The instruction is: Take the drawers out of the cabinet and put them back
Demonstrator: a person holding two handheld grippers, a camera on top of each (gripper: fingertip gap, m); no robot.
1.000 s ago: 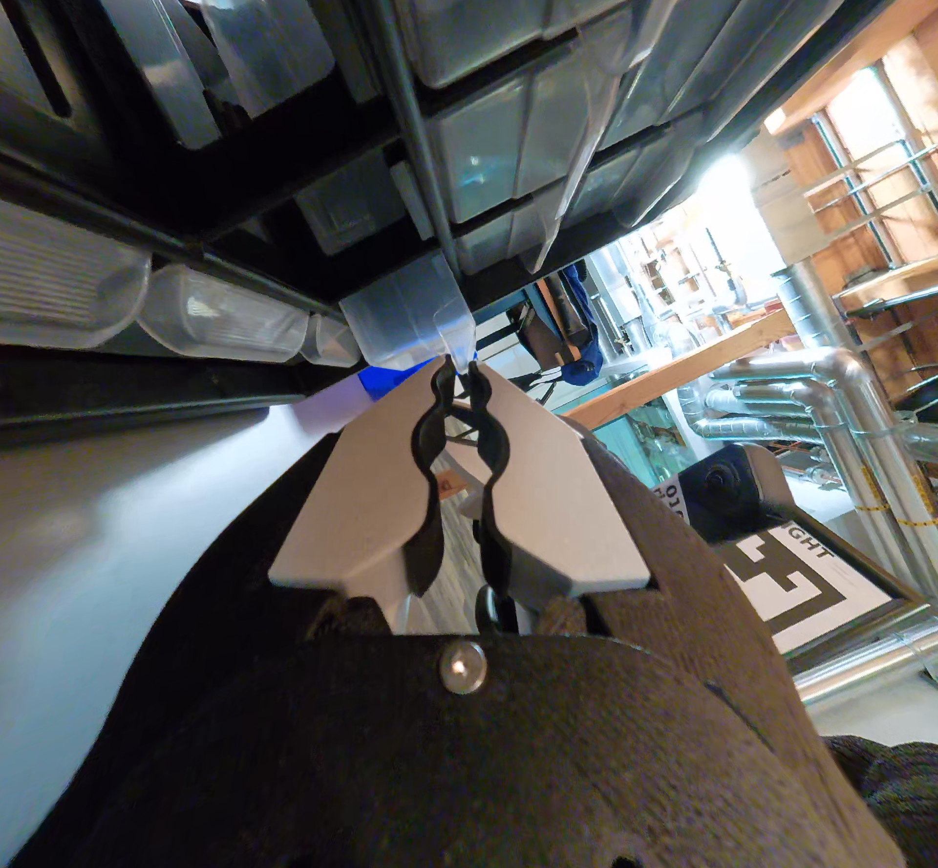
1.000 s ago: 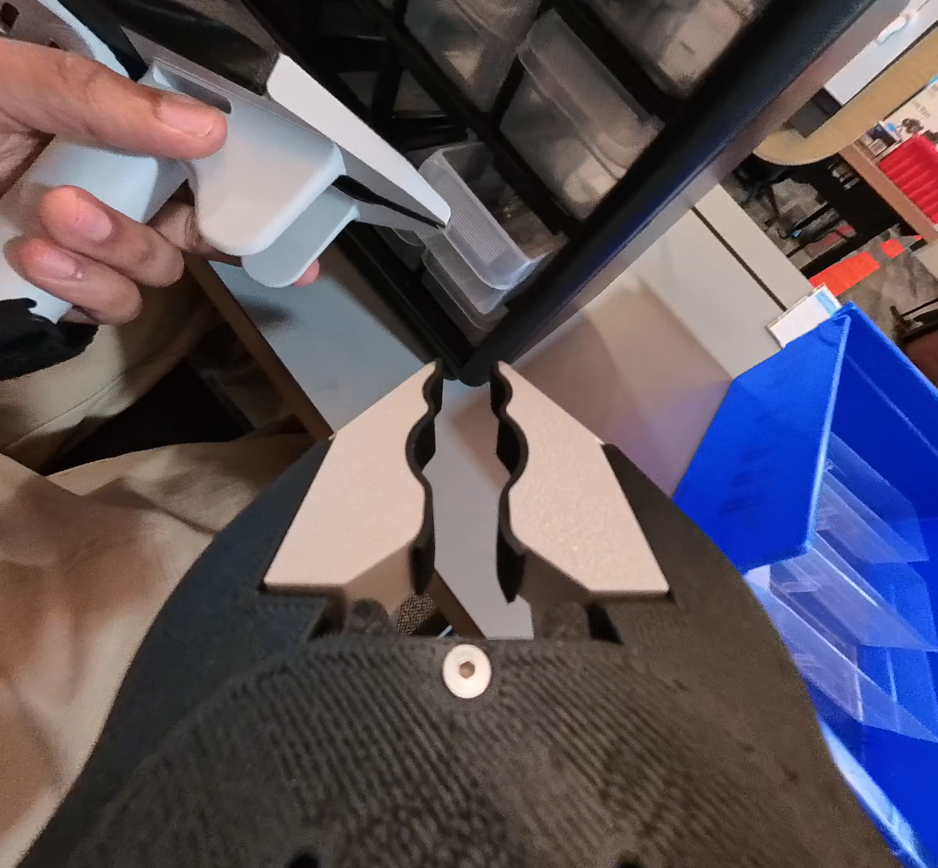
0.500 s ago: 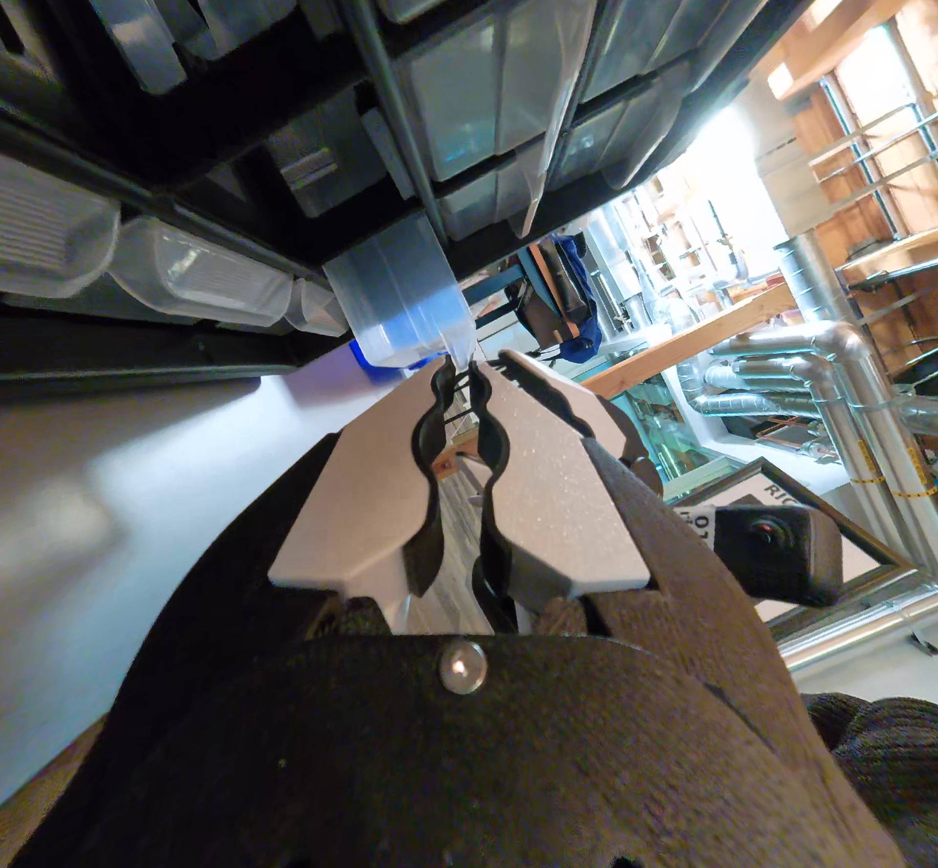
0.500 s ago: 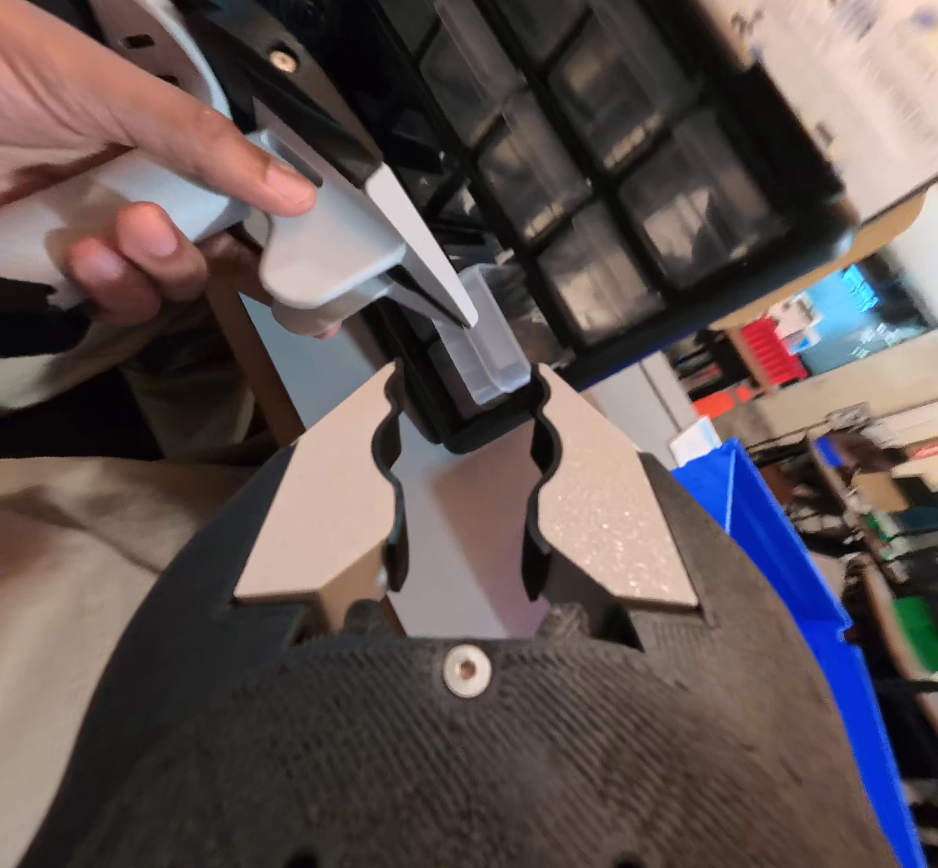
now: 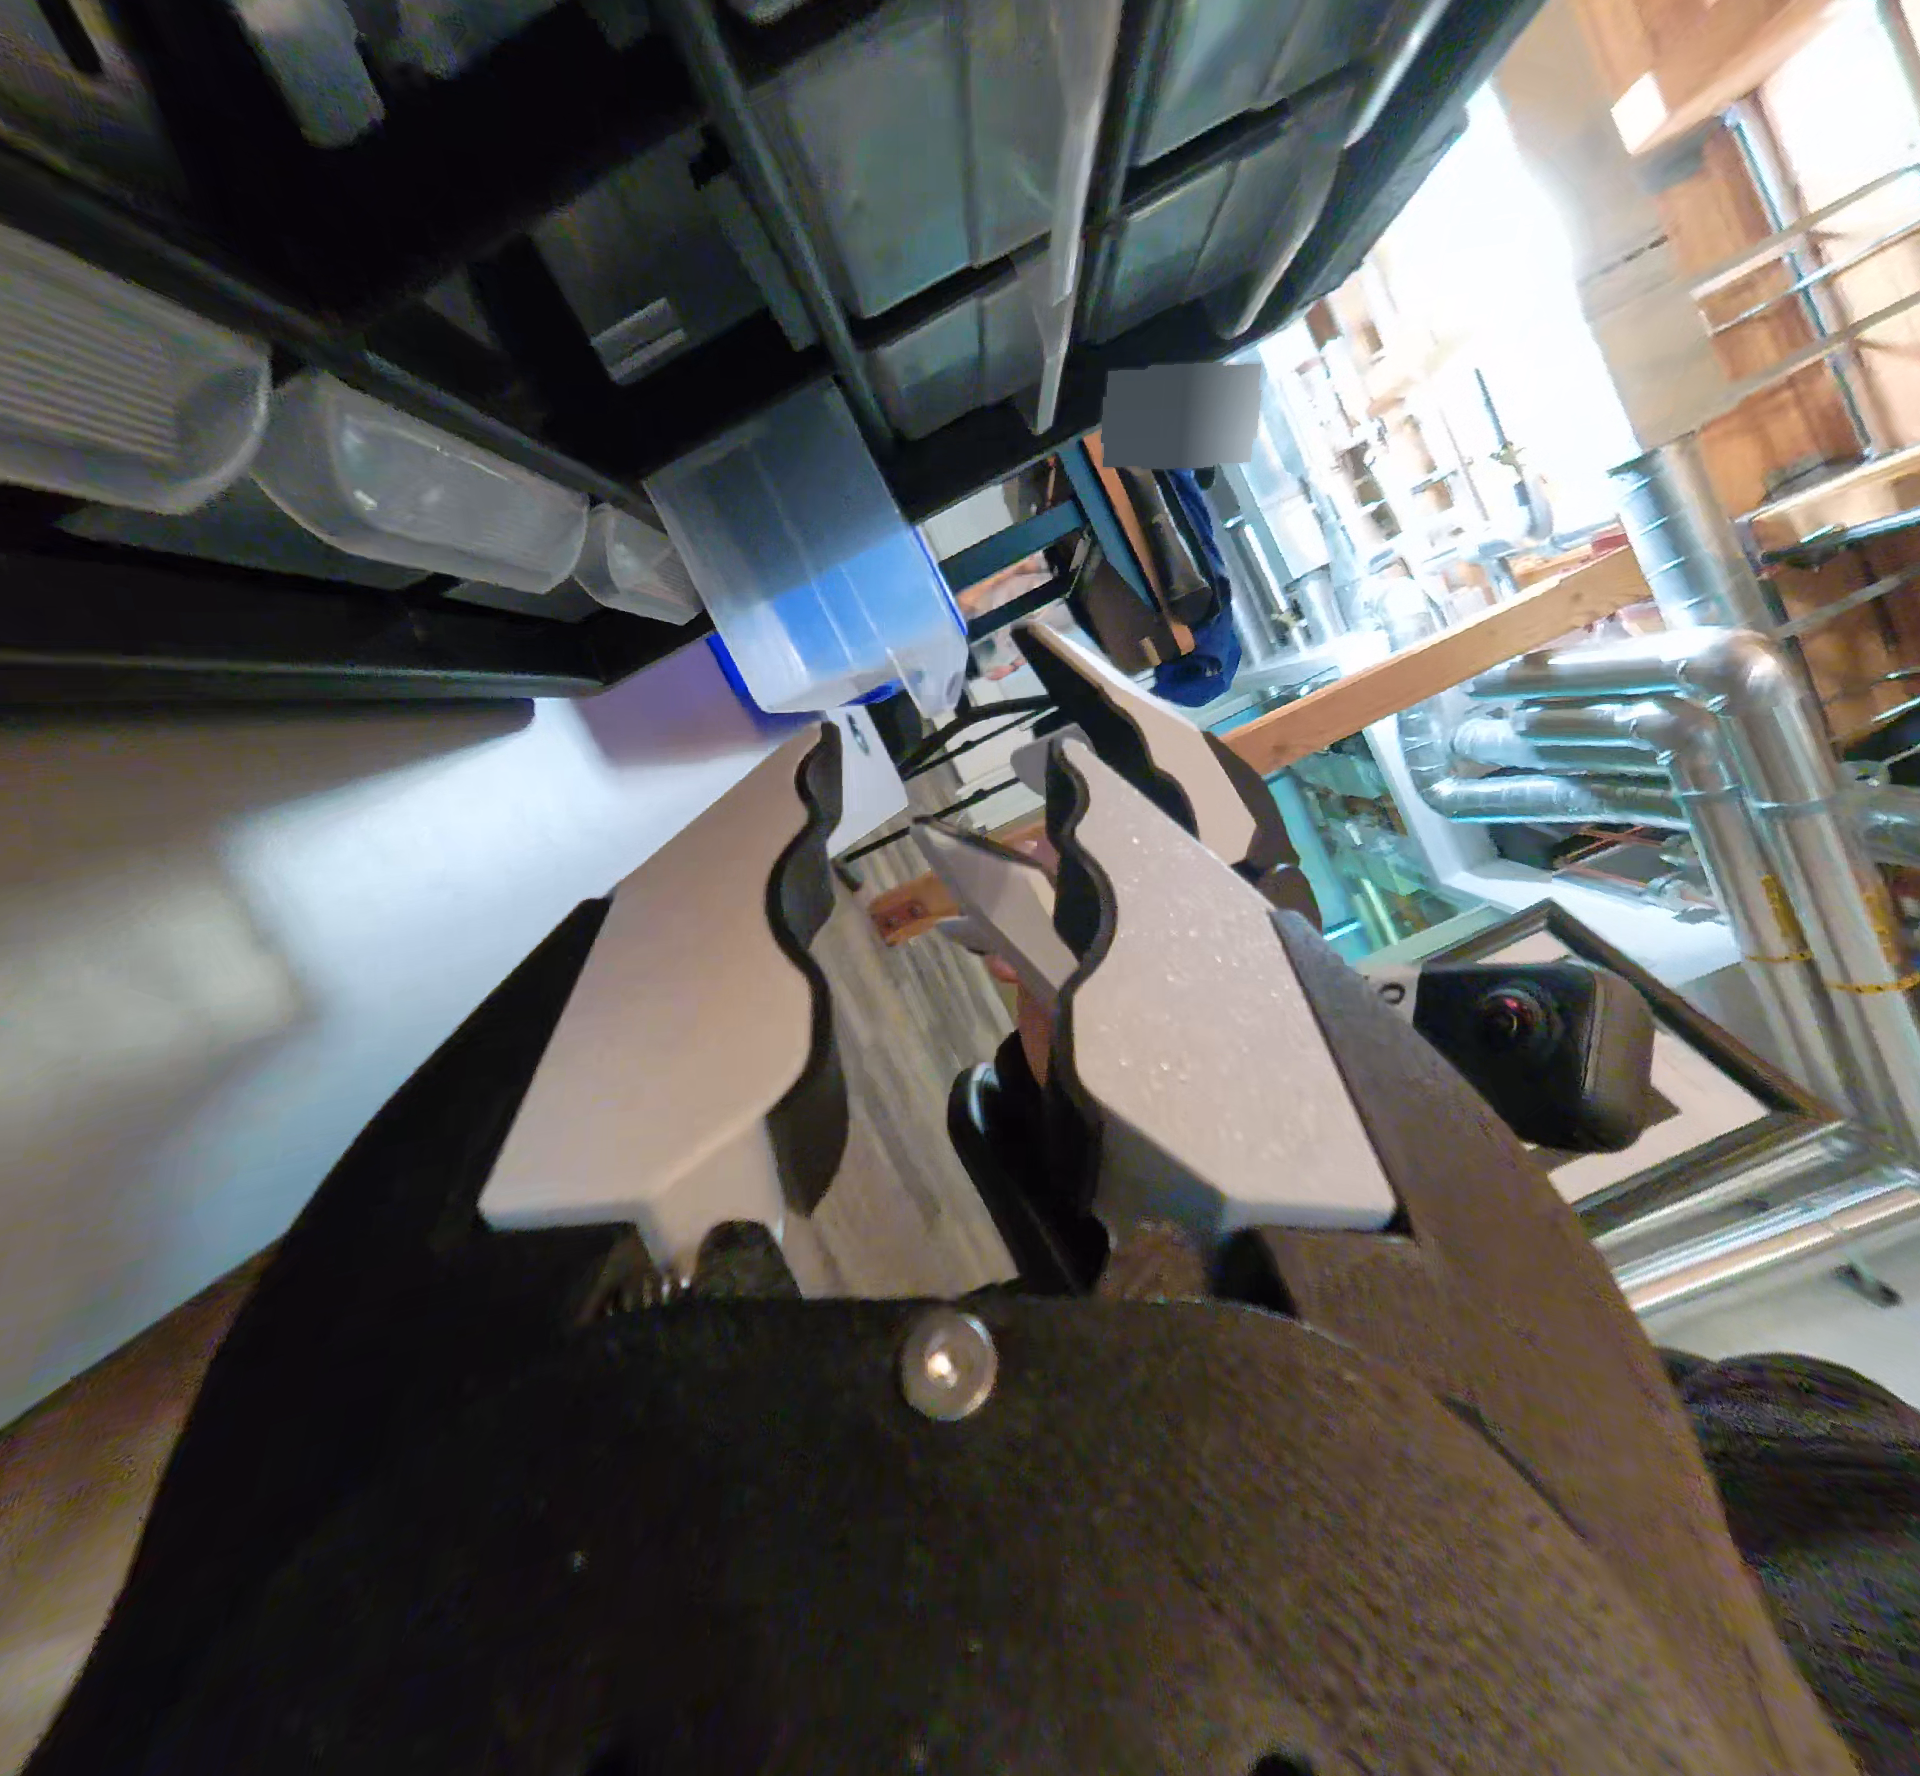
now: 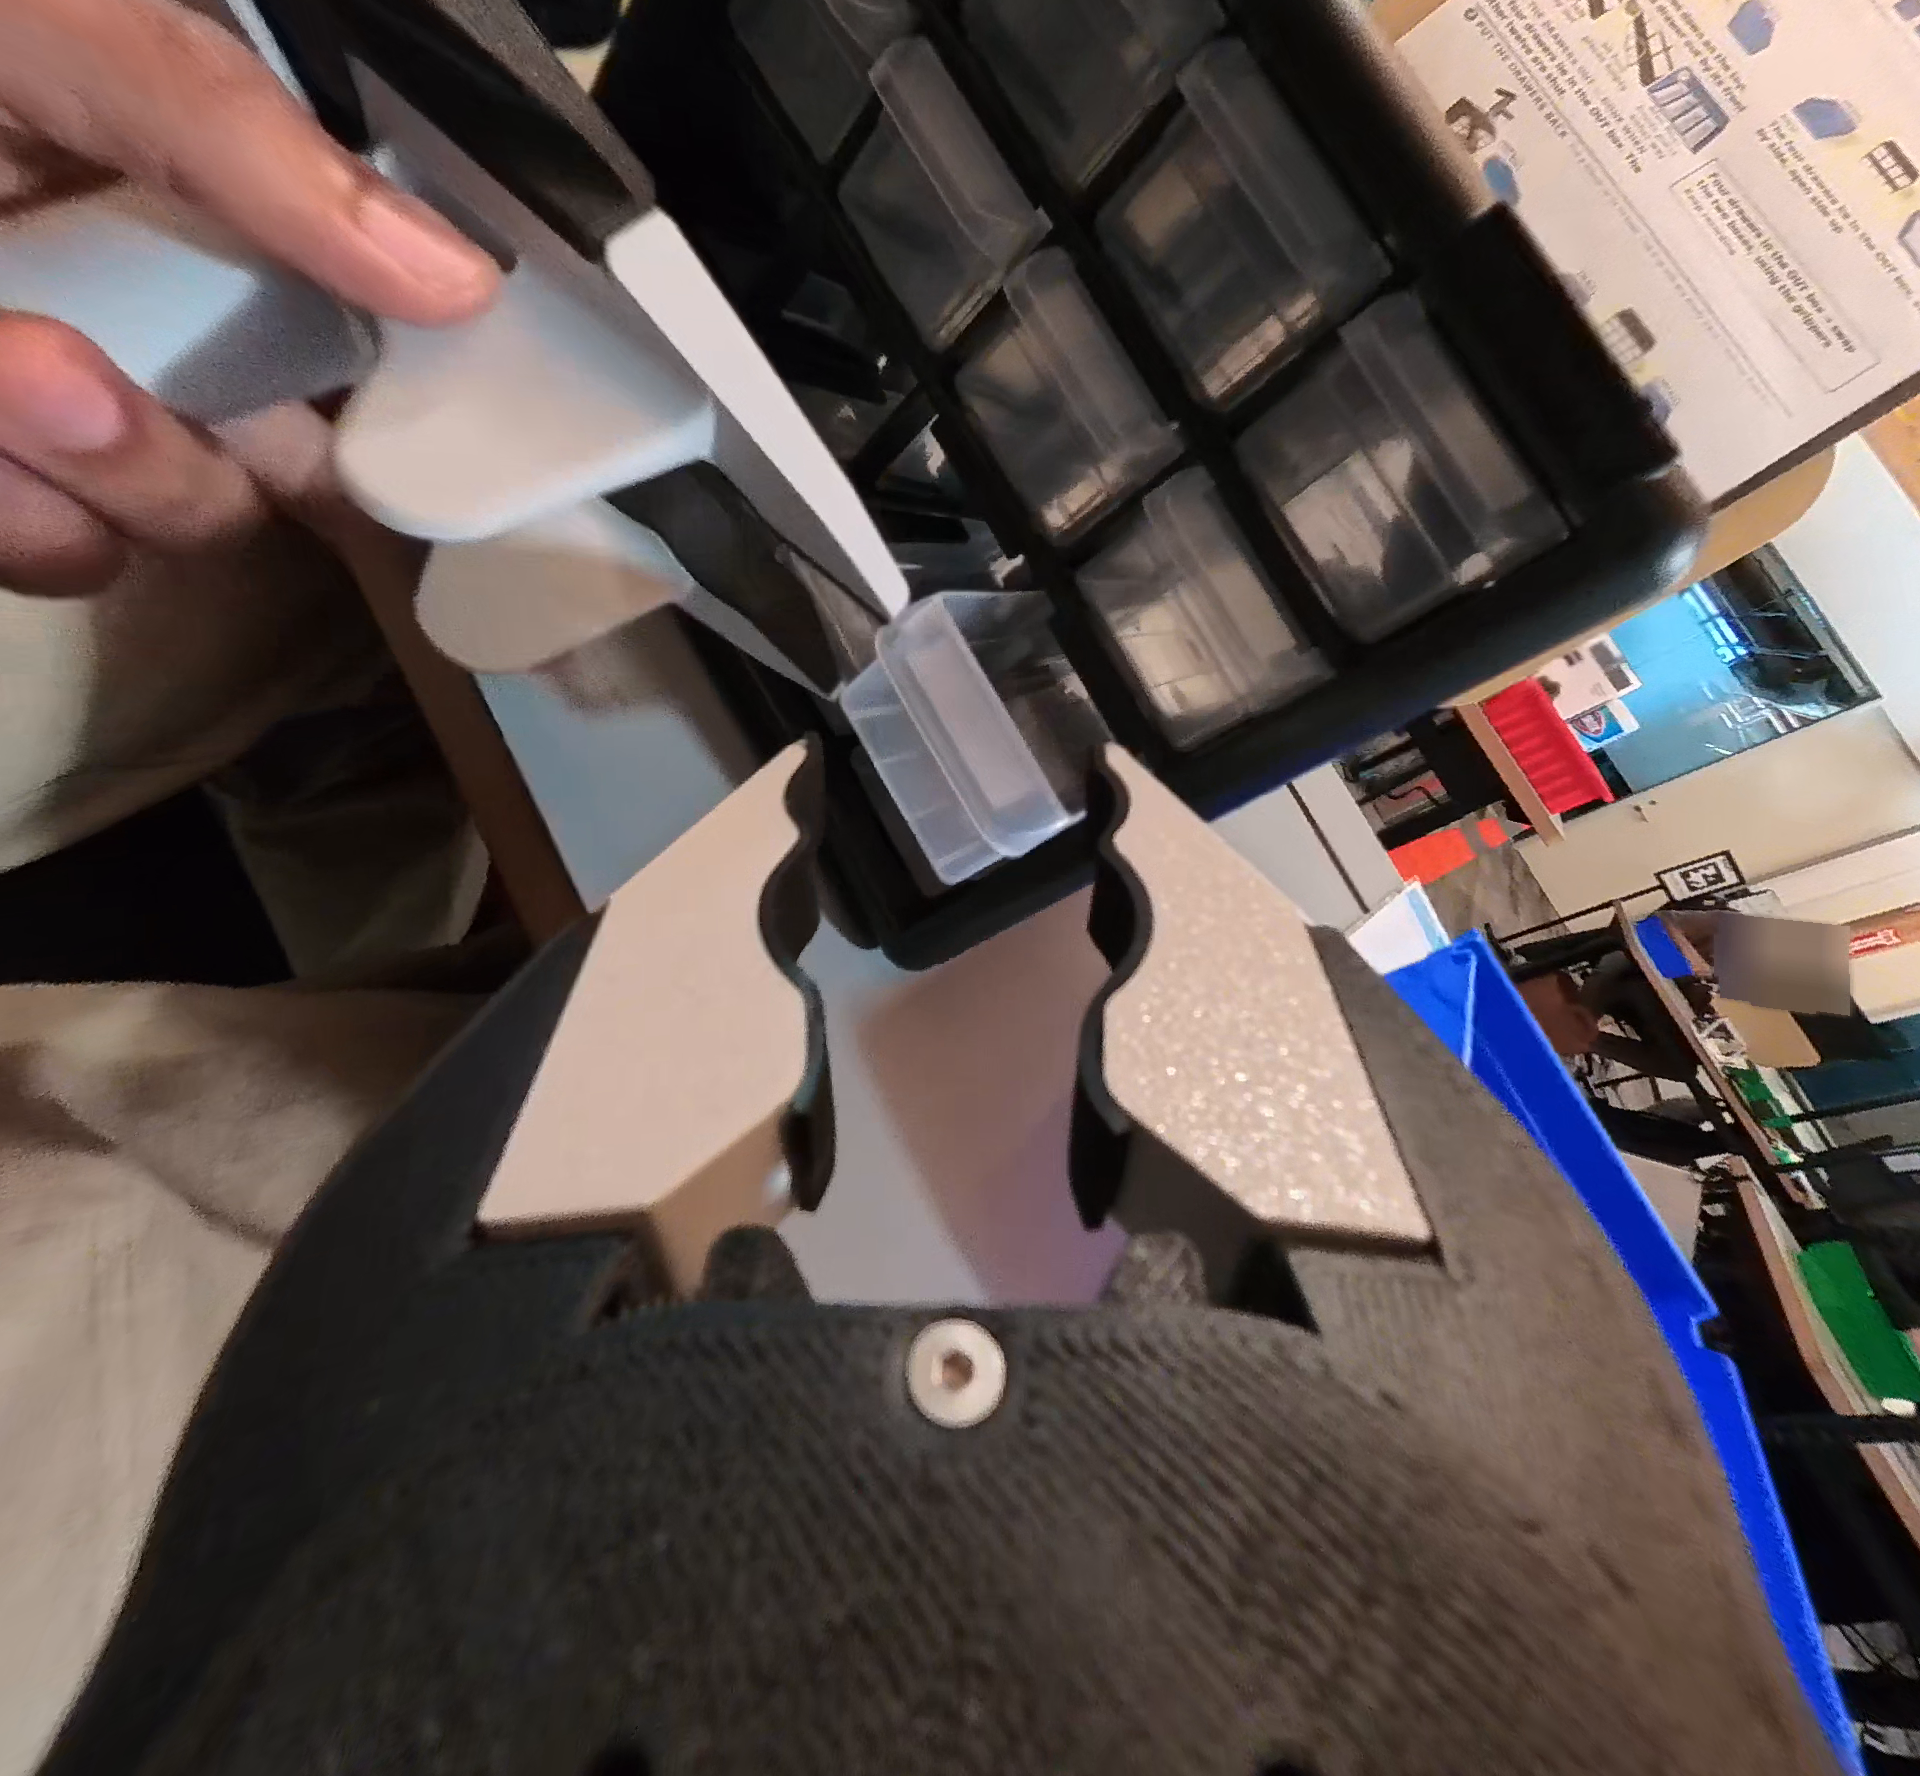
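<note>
— Where's the drawer point(image 6: 961, 739)?
— Sticking partway out of the bottom row of the black cabinet point(image 6: 1382, 116), clear plastic, above the grey table point(image 5: 260, 895).
— And the left gripper point(image 5: 935, 750)?
— Jaws apart, tips just below the drawer's front lip, gripping nothing.
— The right gripper point(image 6: 956, 791)?
— Wide open, fingers either side of the drawer's front. A blue bin point(image 6: 1558, 1103) sits to its right.

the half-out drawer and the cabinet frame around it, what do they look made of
Drawer: looks like clear, slightly frosted plastic; the dark slot and a blue shape show through its walls, and its rim catches a soft gloss.
Cabinet frame: looks like black moulded plastic with a dull sheen and rounded corners, though painted metal cannot be ruled out.
</note>
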